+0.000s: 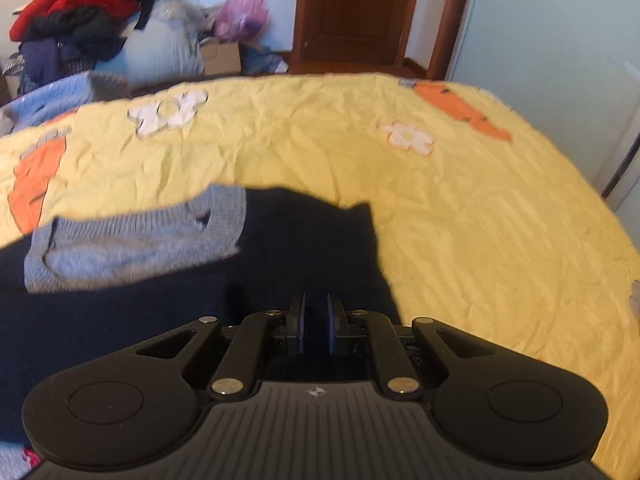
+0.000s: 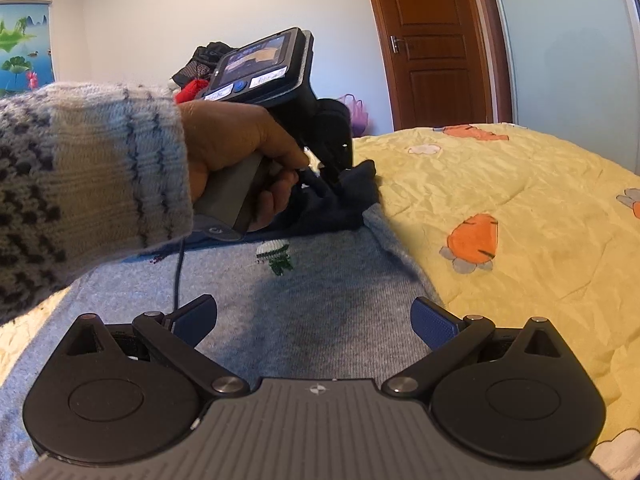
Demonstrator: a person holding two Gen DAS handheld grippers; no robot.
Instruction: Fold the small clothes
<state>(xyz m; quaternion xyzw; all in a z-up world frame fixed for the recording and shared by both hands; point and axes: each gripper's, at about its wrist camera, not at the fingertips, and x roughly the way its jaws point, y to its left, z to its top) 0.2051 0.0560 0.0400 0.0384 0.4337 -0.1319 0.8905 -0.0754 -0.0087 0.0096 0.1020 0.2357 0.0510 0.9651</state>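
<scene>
Left gripper: jaws drawn nearly together at lower centre of the left wrist view, clamped on navy fabric of the small knitted sweater. In the right wrist view this same gripper sits at centre frame, held by a hand in a patterned knit sleeve, pinching a raised dark fold of the garment.

Right gripper: blue-padded fingers spread wide apart at lower centre, holding nothing, hovering just above the sweater's grey-blue panel.

Sweater: lies on the yellow quilt, lower left in the left wrist view; its grey-blue ribbed section overlies the navy part. In the right wrist view the grey-blue area bears a small green and white embroidered motif.

Surroundings: piled clothes upper left, brown wooden door at top centre.
</scene>
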